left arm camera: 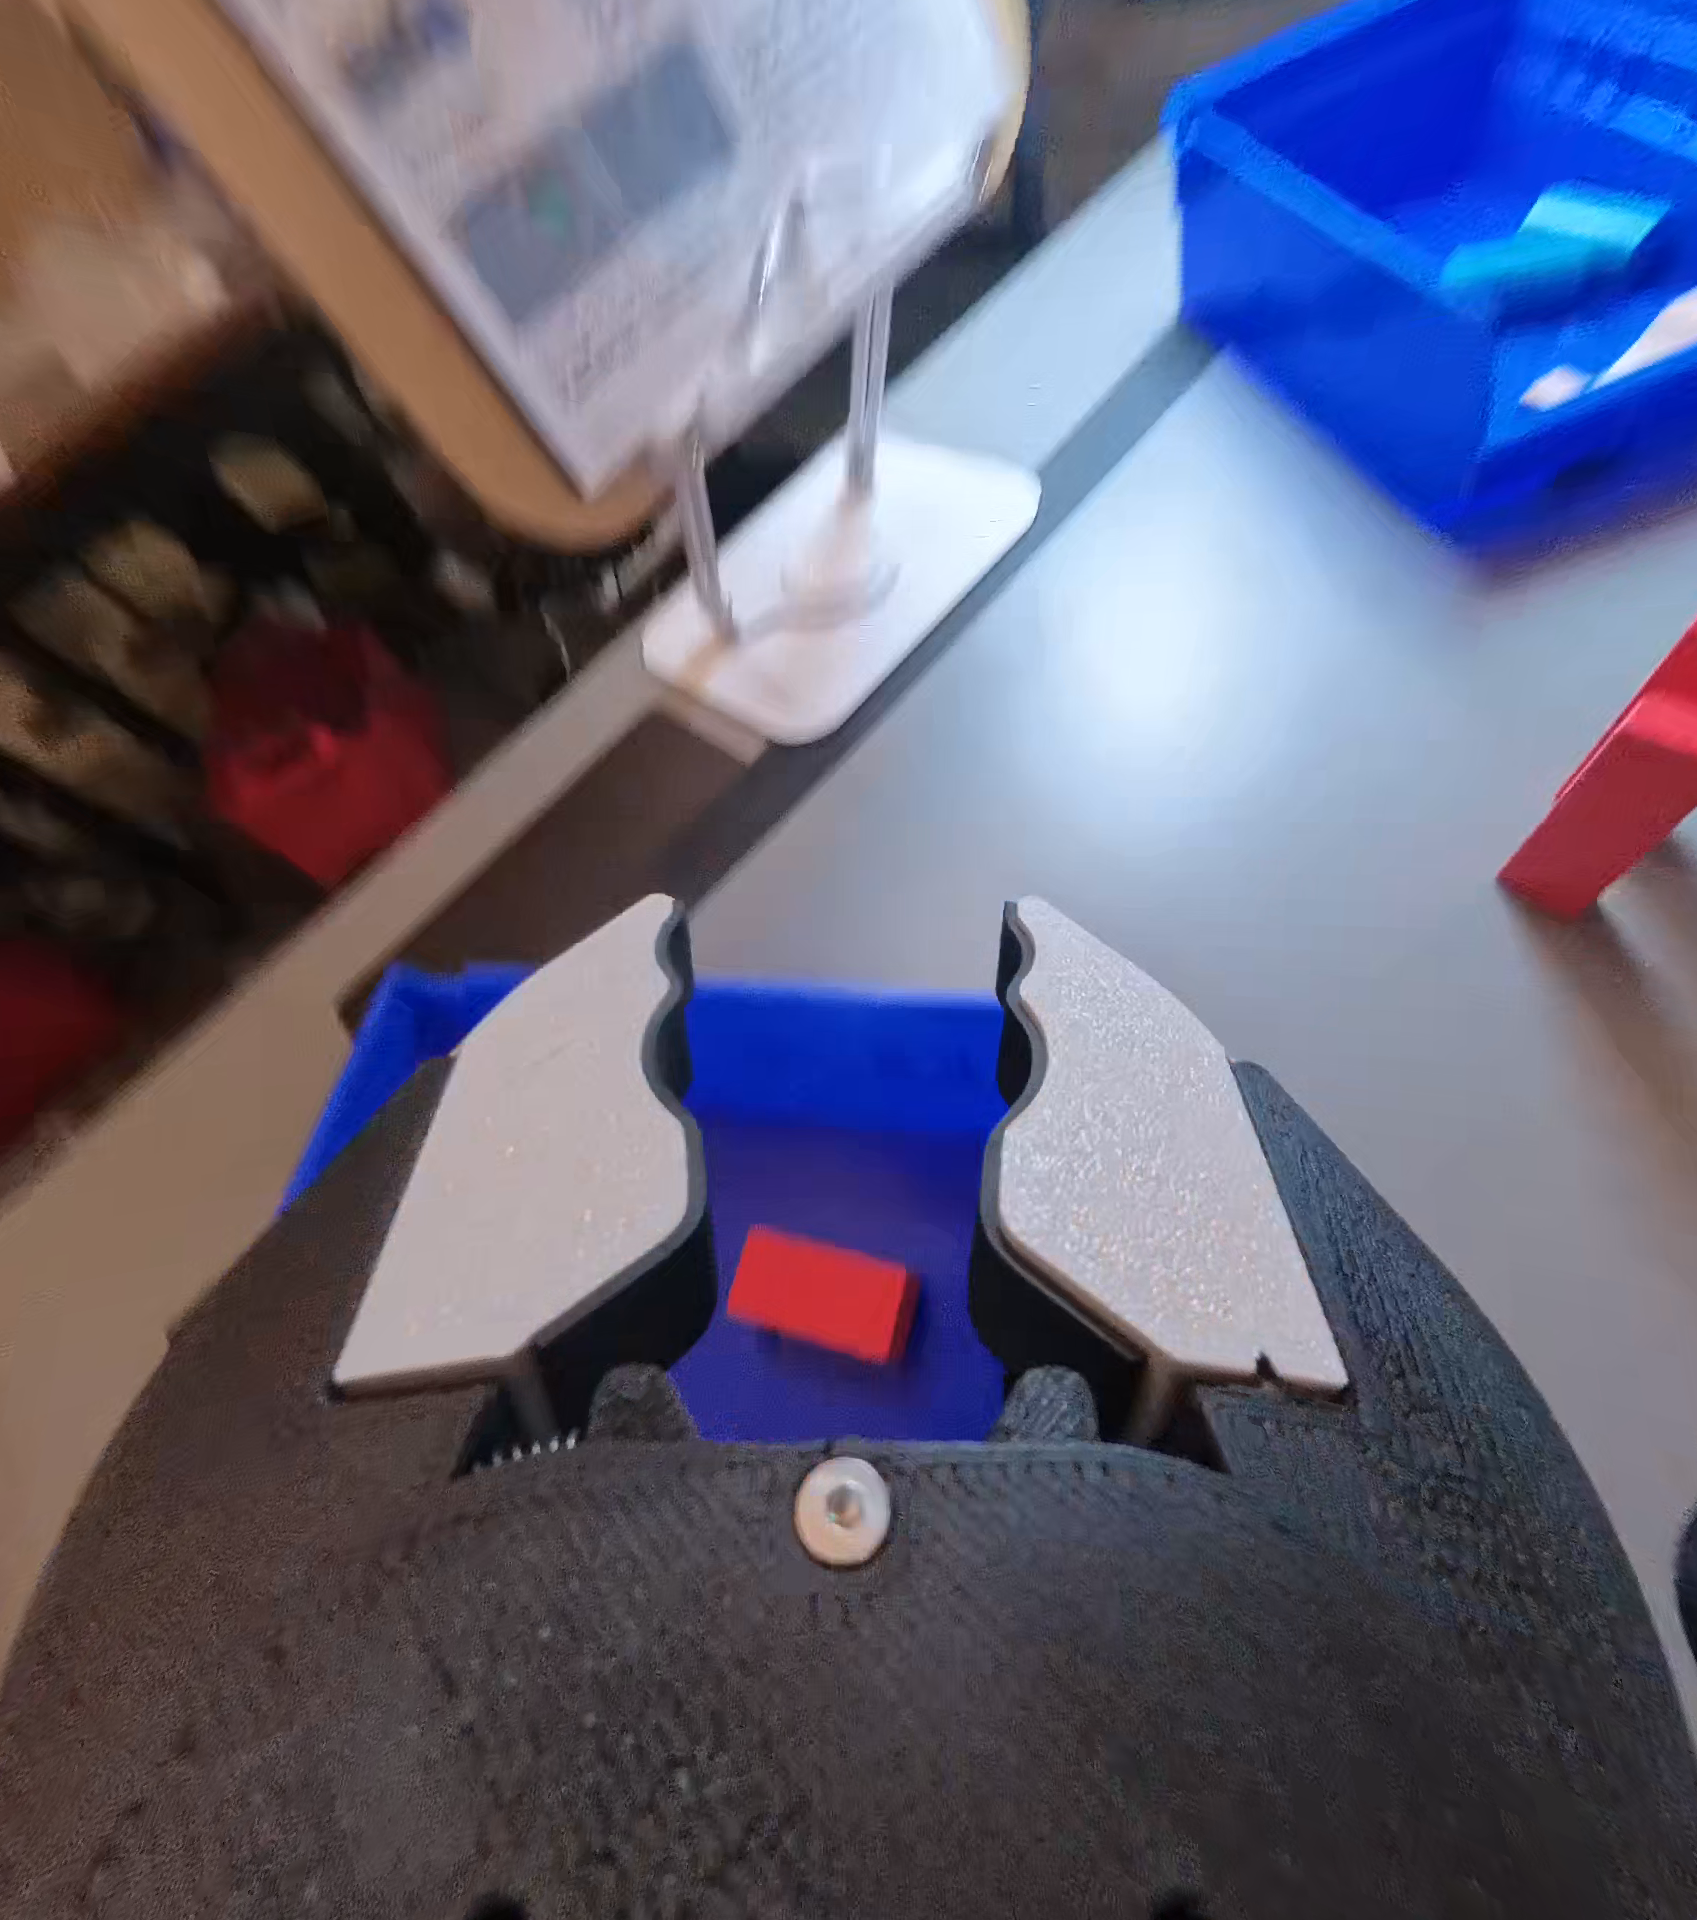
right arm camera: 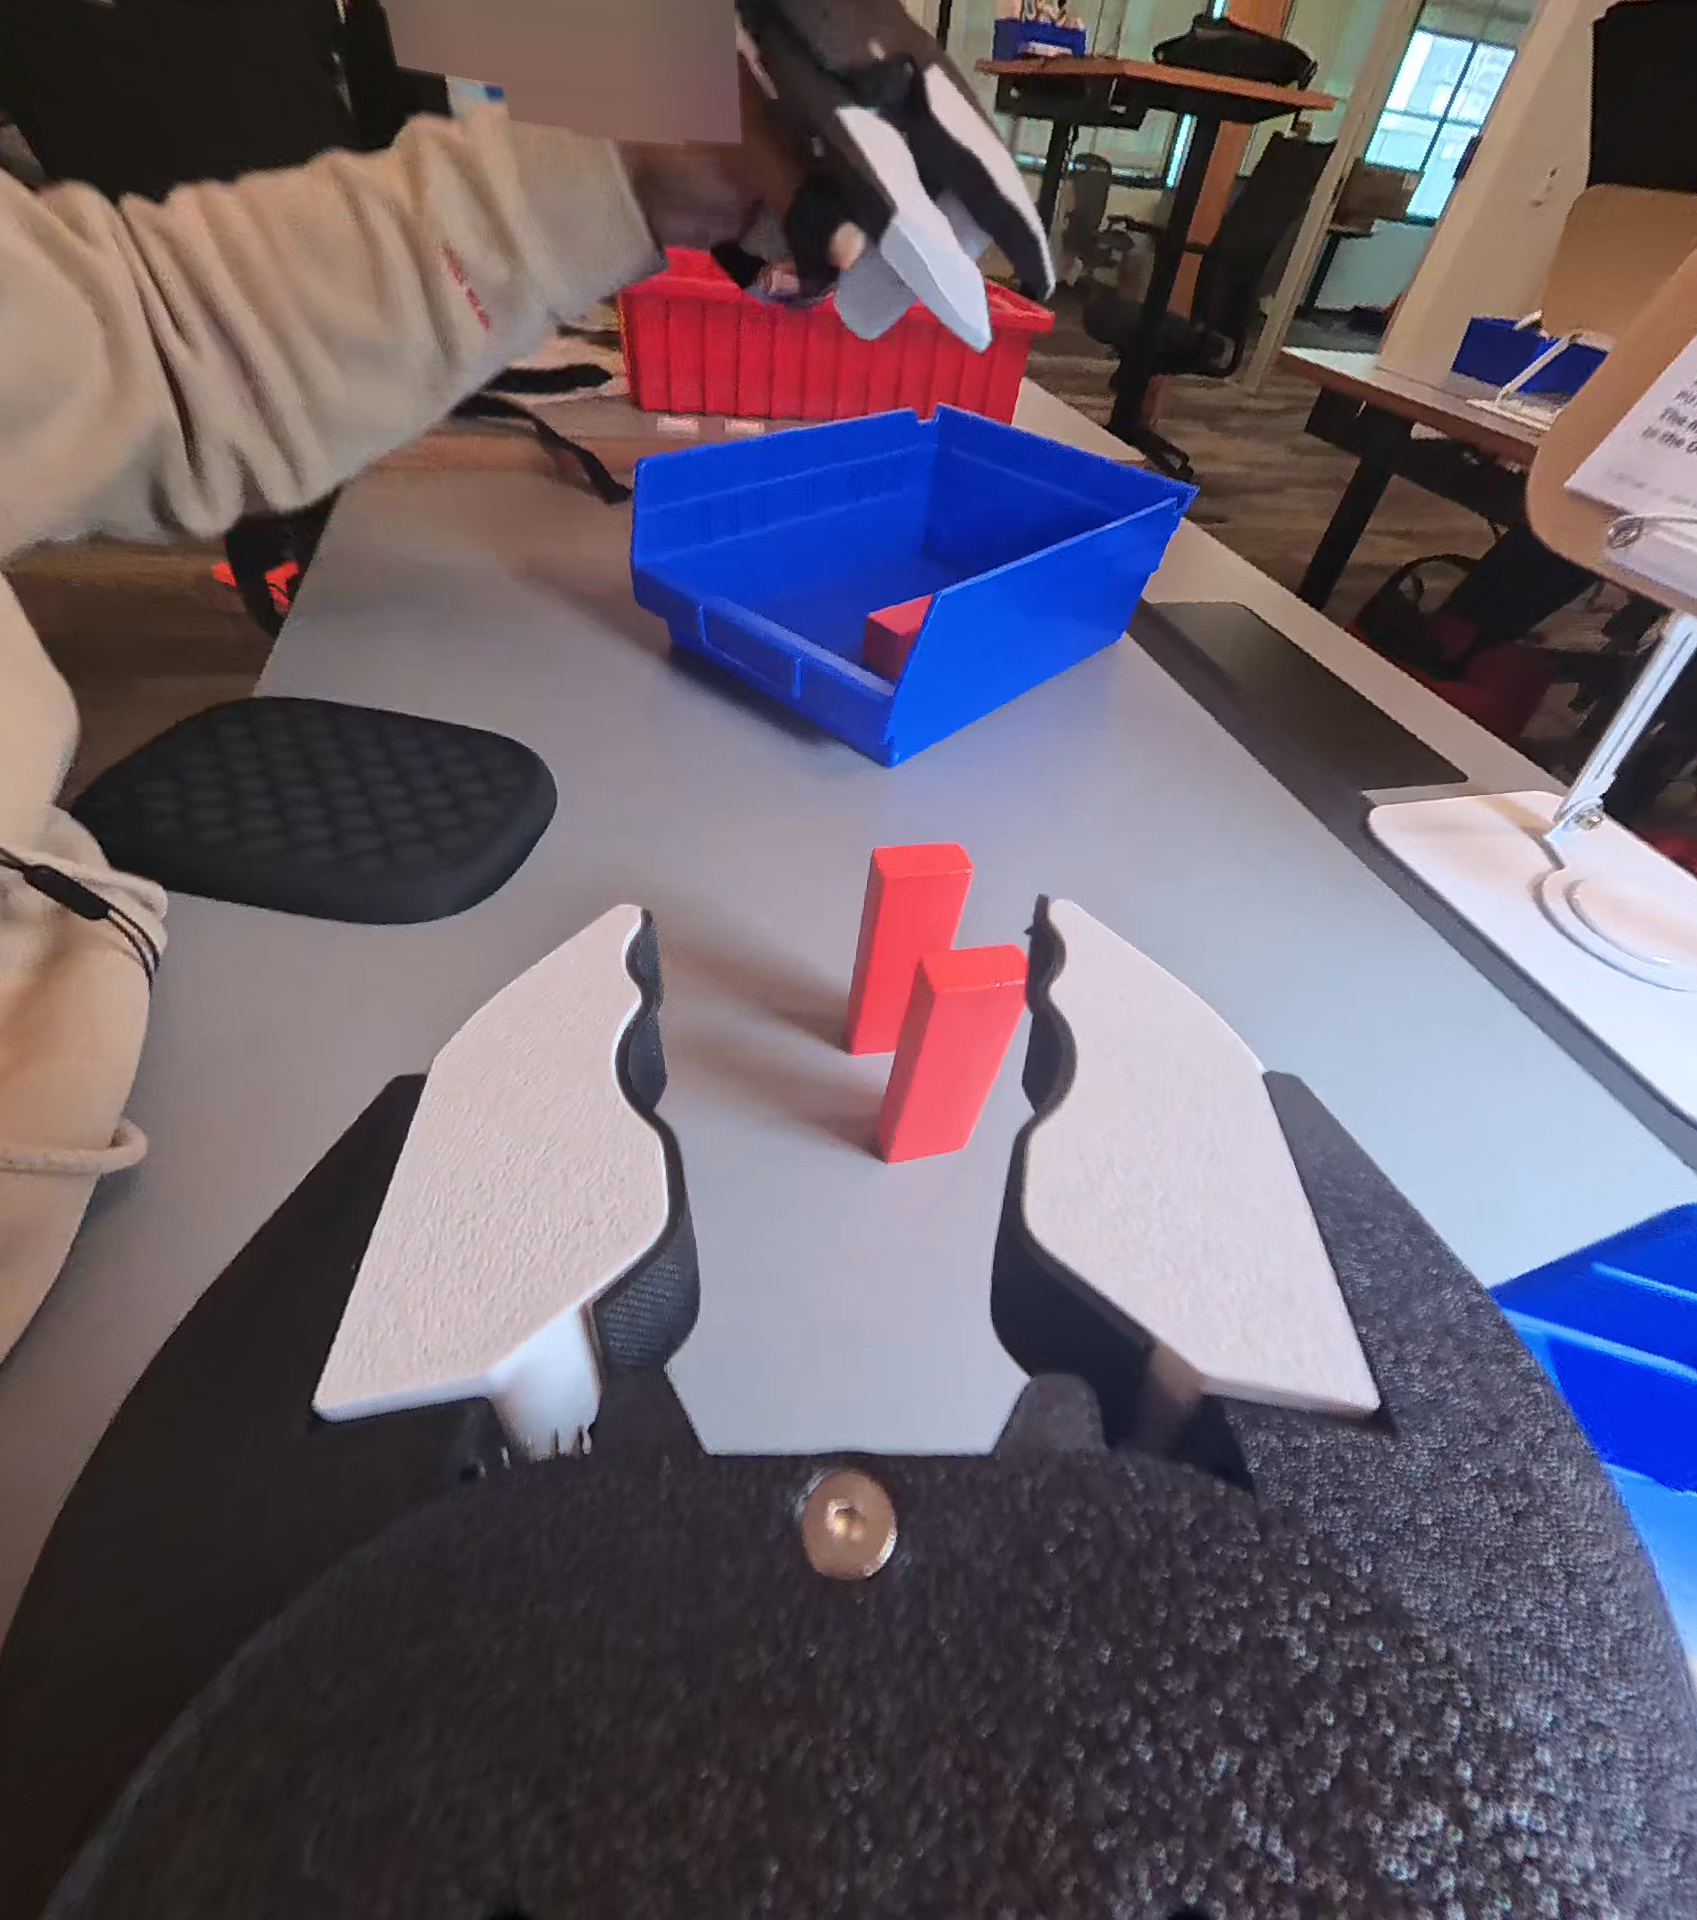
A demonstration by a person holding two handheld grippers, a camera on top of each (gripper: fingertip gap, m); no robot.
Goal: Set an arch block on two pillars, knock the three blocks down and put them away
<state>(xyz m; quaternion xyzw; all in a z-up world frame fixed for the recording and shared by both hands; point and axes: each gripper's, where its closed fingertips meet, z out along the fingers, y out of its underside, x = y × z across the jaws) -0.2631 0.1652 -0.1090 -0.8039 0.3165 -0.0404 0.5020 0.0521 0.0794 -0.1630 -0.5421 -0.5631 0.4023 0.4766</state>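
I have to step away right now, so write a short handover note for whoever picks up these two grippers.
Left gripper: jaws open, empty, held above the near blue bin.
Right gripper: jaws open, empty, low over the table, aimed at the pillars.
Blocks: one red block lies inside that bin. Two red pillars stand upright on the table, close together.
A second blue bin holds a light blue block.
Done: pillars are standing.
Left: no arch sits on the pillars; then the knockdown and putting away.
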